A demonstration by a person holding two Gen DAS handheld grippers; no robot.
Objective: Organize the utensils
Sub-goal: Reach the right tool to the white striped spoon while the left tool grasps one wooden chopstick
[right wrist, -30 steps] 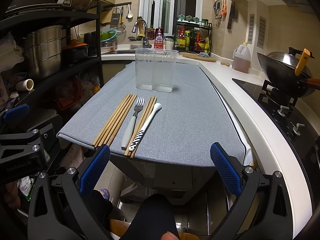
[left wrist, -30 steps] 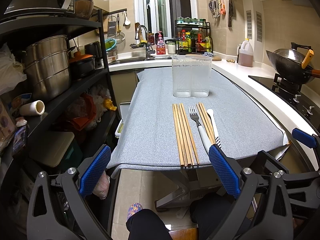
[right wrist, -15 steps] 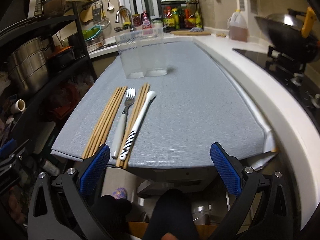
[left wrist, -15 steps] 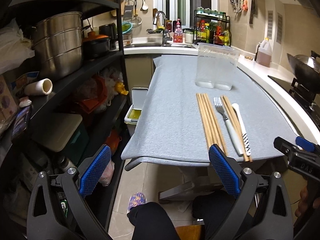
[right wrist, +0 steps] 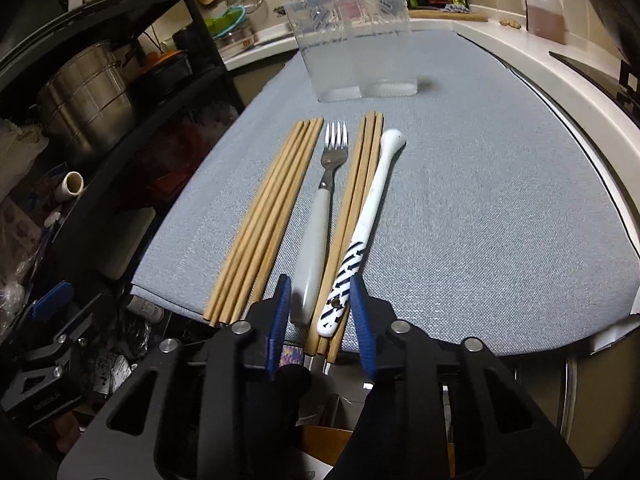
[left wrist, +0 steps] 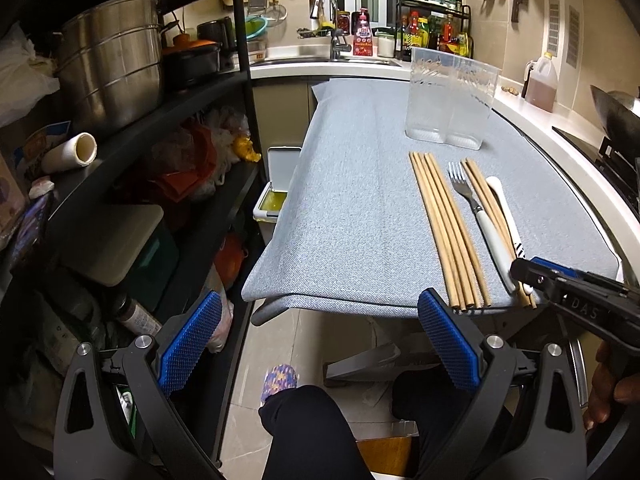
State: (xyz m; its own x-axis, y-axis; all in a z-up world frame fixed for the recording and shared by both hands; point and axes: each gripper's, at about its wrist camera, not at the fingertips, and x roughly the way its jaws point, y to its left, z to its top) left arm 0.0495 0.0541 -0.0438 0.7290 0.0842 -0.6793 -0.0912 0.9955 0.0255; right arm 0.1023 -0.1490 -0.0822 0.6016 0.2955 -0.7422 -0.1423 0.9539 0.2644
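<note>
On the grey mat (right wrist: 480,200) lie a bundle of wooden chopsticks (right wrist: 264,216), a white-handled fork (right wrist: 320,216), a second group of chopsticks (right wrist: 356,200) and a white spoon with a striped handle (right wrist: 368,220). A clear two-compartment holder (right wrist: 352,40) stands behind them. My right gripper (right wrist: 320,300) is partly closed, its jaws either side of the handle ends of the fork, chopsticks and spoon at the mat's near edge, gripping nothing. My left gripper (left wrist: 316,344) is open and empty, below the mat's front edge. The utensils (left wrist: 460,220) and holder (left wrist: 448,100) also show there.
A black shelf rack (left wrist: 180,92) with steel pots (left wrist: 108,60) stands left of the table. A white counter (right wrist: 560,92) with a stove and wok (left wrist: 616,112) runs along the right. A sink (left wrist: 332,56) and bottles are at the back.
My right gripper has moved forward and left to the utensil handles and its jaws have narrowed from wide open. My left gripper has drifted left, still open.
</note>
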